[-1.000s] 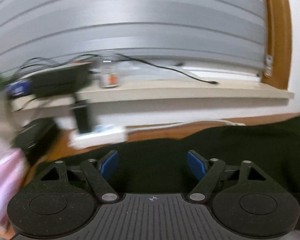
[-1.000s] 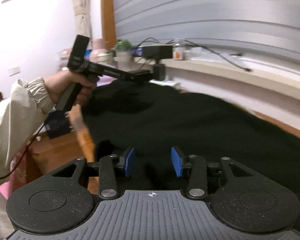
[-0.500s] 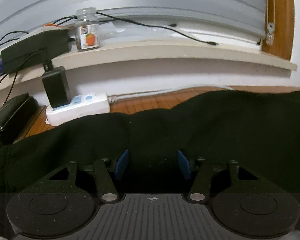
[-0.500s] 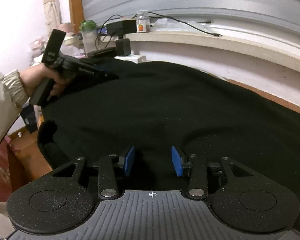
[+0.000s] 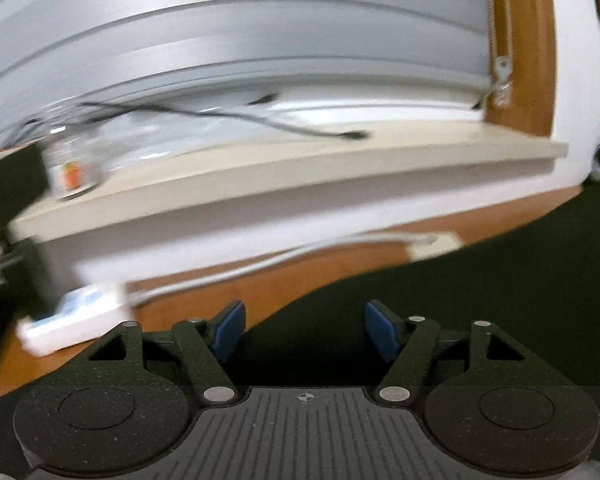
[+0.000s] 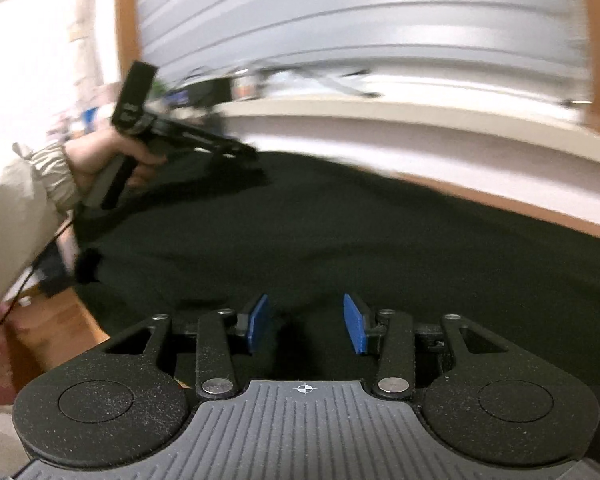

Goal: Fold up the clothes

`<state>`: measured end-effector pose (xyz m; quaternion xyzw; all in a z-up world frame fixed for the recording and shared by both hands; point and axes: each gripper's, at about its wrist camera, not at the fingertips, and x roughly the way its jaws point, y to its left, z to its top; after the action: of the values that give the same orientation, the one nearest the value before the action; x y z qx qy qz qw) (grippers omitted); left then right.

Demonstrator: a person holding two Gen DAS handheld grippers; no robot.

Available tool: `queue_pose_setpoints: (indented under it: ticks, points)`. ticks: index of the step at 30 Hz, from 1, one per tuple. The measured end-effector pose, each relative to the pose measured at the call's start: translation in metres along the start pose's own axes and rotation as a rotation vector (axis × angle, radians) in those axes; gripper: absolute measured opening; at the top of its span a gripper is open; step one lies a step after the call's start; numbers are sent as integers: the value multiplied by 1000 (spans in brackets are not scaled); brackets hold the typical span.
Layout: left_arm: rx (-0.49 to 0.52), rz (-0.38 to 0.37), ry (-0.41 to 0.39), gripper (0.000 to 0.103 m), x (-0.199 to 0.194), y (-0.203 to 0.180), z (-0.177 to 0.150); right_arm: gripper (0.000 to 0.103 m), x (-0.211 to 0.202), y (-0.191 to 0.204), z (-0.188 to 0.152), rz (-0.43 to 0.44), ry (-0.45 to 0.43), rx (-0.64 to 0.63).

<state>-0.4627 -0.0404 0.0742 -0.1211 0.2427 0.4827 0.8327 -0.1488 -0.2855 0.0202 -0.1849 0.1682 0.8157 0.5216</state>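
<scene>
- Left hand-held gripper (image 5: 305,330) at the bottom centre of its own view: blue pads (image 5: 229,330) spread wide, jaws just been opening, only the dark garment (image 5: 480,300) showing in the gap, pads not pressing on it.
- Dark garment filling the lower right of the left view, edge running up toward the right; bare wooden surface (image 5: 204,300) to the lower left.
- Blurred in the left view: white power strip (image 5: 74,320) at lower left on the wood, pale shelf (image 5: 300,168) across the middle with a small jar (image 5: 74,168) at its left end and a black cable (image 5: 292,126) along the top.
- Right hand-held gripper (image 6: 306,324) at the bottom centre of its view: jaws partly apart, blue pads (image 6: 354,324) clear of each other, black cloth beneath and between; pinching a fold or not, cannot tell.
- Same garment (image 6: 340,232) spread across the middle of the right view, reaching the left edge of the surface.
- Upper left of the right view: a hand (image 6: 100,160) in a light cuffed sleeve (image 6: 24,200) gripping the other tool's handle, its tip over the garment's far left corner.
</scene>
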Motion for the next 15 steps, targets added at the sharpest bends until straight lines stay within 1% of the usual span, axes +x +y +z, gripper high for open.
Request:
queue_pose_setpoints:
  ticks: [1, 2, 4, 8, 10, 12, 14, 15]
  points:
    - [-9, -38, -4, 77, 5, -10, 3, 43, -11, -13, -4, -38, -7, 15]
    - [-17, -75, -8, 78, 10, -21, 6, 43, -22, -26, -9, -76, -13, 30]
    - [-1, -129, -11, 79, 19, -44, 10, 43, -42, -62, -19, -167, -14, 76]
    - [25, -216, 13, 80, 36, -87, 8, 43, -81, -139, -42, -376, -26, 187]
    - [46, -240, 14, 81, 40, -103, 3, 43, -97, -179, -52, -466, -31, 255]
    - [54, -246, 9, 81, 40, -111, -3, 43, -106, -220, -61, -556, -41, 328]
    - [53, -246, -1, 82, 41, -115, -10, 42, -117, -255, -66, -626, -61, 403]
    - [47, -238, -3, 81, 40, -116, -13, 42, -120, -270, -68, -647, -71, 438]
